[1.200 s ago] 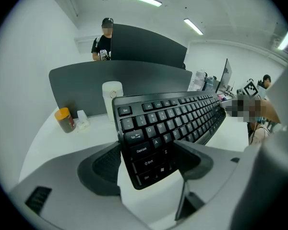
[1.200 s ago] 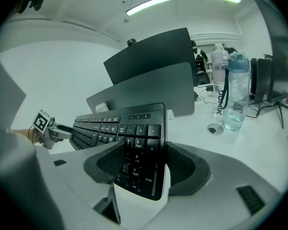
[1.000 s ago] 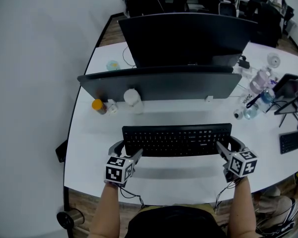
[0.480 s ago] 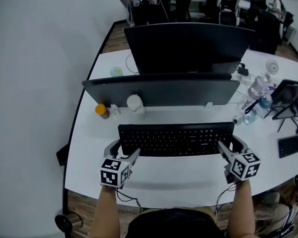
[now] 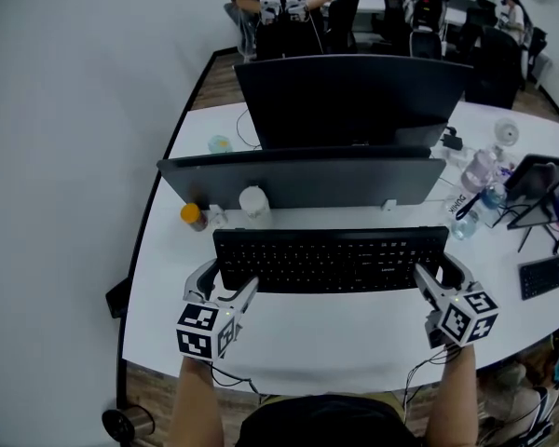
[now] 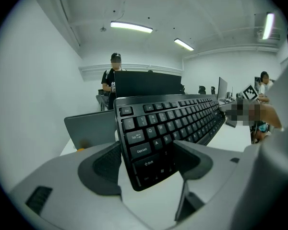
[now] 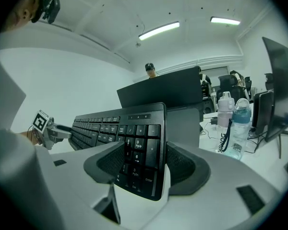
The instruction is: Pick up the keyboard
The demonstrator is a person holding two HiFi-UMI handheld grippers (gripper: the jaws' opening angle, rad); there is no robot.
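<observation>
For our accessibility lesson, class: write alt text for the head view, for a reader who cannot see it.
The left gripper and right gripper each clamp one end of a black keyboard above a white desk. A dark monitor stands behind it.

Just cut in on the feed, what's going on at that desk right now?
A person is working two handheld grippers on the black keyboard. The left gripper is clamped on its left end and the right gripper on its right end, each with the keyboard's front and back edges between its jaws. The keyboard hangs clear of the white desk, with its shadow on the surface below it.
</observation>
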